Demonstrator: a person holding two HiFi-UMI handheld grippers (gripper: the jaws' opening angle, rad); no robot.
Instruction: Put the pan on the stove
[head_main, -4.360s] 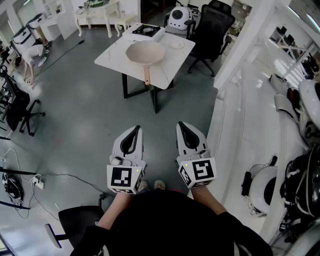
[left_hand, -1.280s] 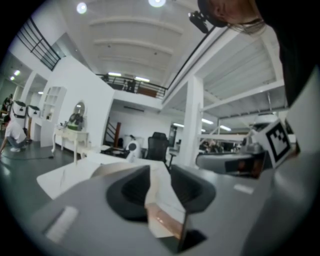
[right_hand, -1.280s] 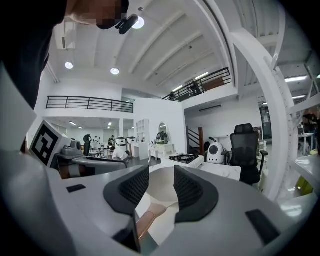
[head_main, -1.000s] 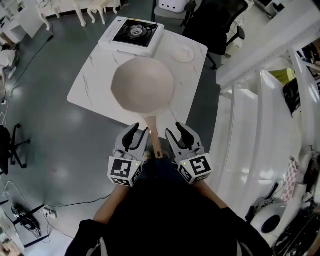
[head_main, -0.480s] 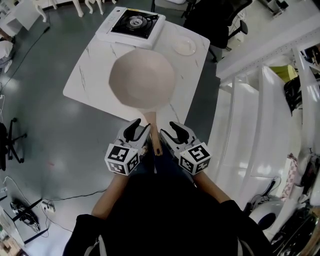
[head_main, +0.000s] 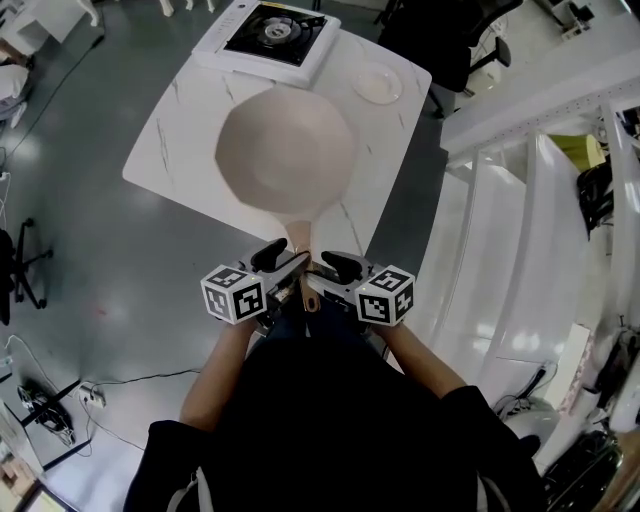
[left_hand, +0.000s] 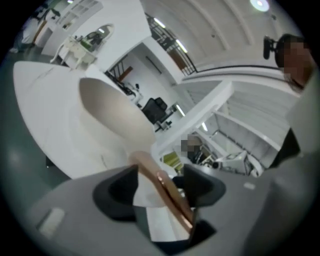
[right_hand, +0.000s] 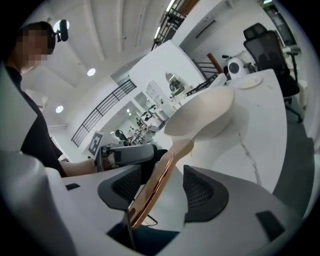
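left claw (head_main: 282, 263) and right claw (head_main: 335, 267) have dropped to the handle (head_main: 302, 244), jaws just spread wide around it; the pan (head_main: 285, 150) sits on the surface (head_main: 188, 118), upper centre of frame, so squeeze evenly before lifting toward the stove (head_main: 270, 30) at top.

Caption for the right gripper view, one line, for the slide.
Right gripper, jaws just opened, straddles the copper handle without gripping it; the beige pan sits on the white table.

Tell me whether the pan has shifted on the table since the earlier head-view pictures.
No. The pan sits where it did on the table, the same gap from the stove and the small plate, its handle over the near edge.
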